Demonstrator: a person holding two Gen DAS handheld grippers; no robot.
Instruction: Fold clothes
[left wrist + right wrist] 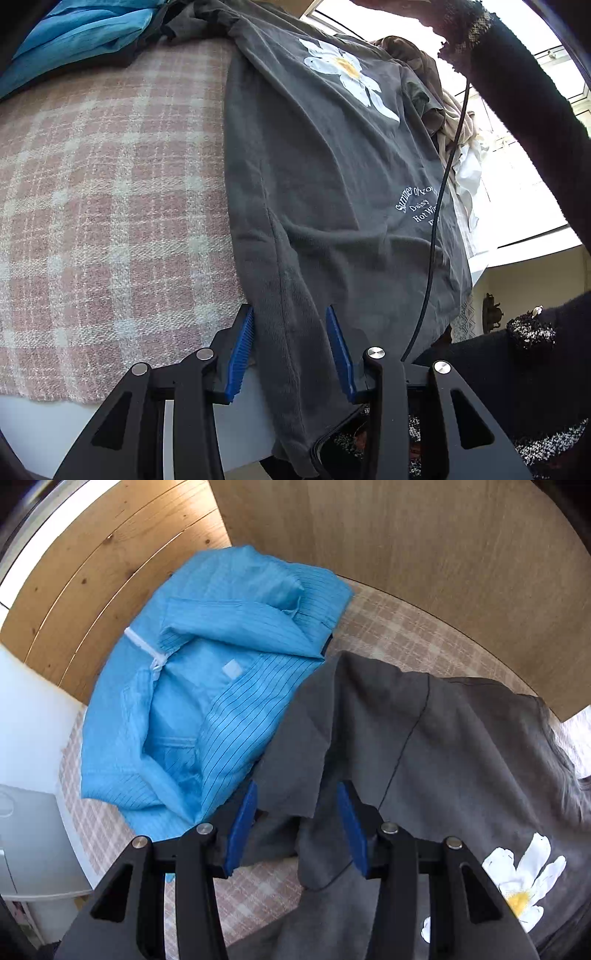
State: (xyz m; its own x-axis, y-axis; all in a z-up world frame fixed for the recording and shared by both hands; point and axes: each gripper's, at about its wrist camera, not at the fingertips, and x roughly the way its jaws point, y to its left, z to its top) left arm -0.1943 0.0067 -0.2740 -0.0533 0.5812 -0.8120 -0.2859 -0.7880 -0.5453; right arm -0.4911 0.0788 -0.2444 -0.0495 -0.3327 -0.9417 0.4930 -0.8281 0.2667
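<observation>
A table [44, 417] with a pale top, draped in a pink-and-cream checked cloth [110, 206], carries the laundry. A dark grey T-shirt [325, 206] printed with a white daisy [347, 74] lies along the cloth toward one side — its lower hem spilling over the table's near edge. At the far edge, against a wooden panel, a blue pinstriped garment [207, 701] sits loosely bunched, touching the T-shirt's shoulder end. Beyond the shirt, along the table's other side, brown, beige and white clothes [450, 129] lie heaped.

Grey tee [332, 192]: "Summer of yo…", "Daisy", "Hot Win…"
</observation>
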